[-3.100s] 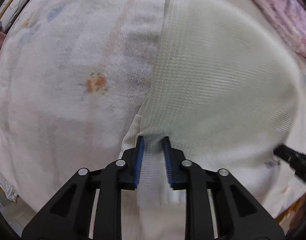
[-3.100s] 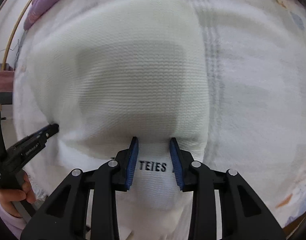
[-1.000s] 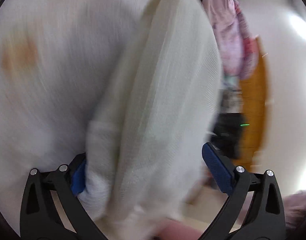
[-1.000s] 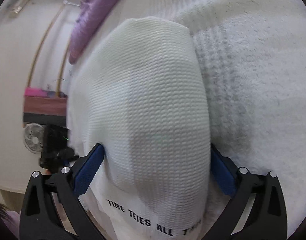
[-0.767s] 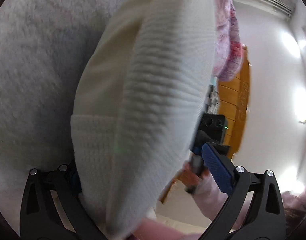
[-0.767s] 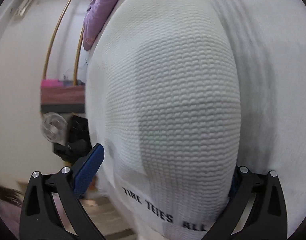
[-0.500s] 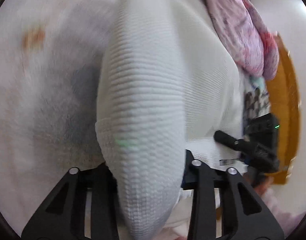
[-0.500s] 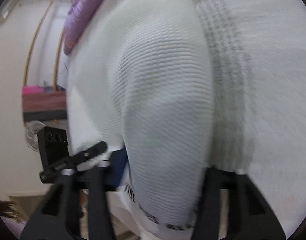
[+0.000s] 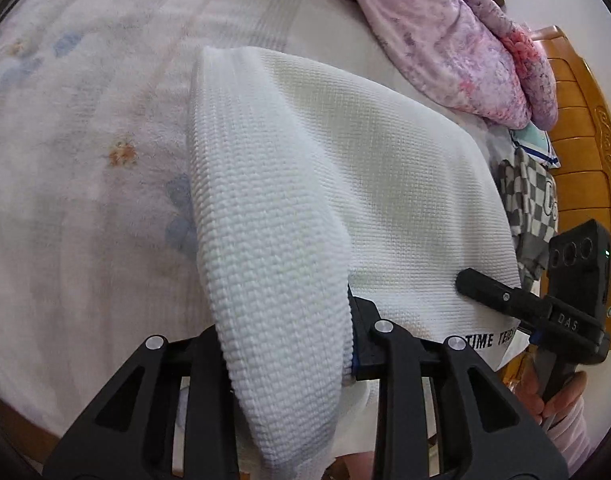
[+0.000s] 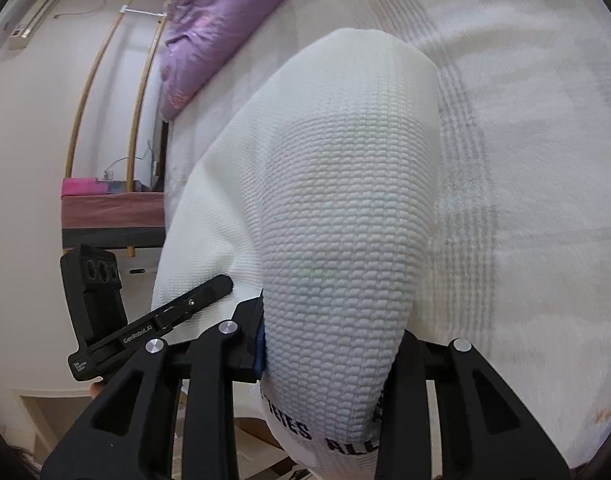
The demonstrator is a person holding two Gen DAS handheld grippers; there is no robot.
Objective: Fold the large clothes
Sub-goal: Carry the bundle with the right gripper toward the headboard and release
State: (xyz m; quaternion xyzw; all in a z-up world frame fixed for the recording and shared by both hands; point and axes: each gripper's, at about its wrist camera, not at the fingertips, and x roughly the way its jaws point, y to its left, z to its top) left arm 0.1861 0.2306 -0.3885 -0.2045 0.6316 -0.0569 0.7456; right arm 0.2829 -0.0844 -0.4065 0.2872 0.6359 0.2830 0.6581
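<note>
A white waffle-knit garment (image 9: 377, 168) with black lettering on its hem lies folded on a pale fleece blanket (image 9: 85, 168) on a bed. My left gripper (image 9: 281, 336) is shut on a thick bunch of its left edge, which bulges up between the fingers. My right gripper (image 10: 329, 348) is shut on the garment (image 10: 345, 216) at its right edge, near the lettering. The right gripper also shows in the left wrist view (image 9: 517, 304). The left gripper also shows in the right wrist view (image 10: 173, 316). Both hold the near edge, slightly lifted.
A pink floral quilt (image 9: 457, 40) and a checkered cloth (image 9: 529, 196) lie at the far right by the wooden bed frame (image 9: 585, 160). A purple quilt (image 10: 217, 32) lies at the bed's far end. The bed's edge is near me.
Both grippers opened wide around the folded garment, then closed on thick bunches of it. The garment now lies flatter on the bed and the views have steadied.
</note>
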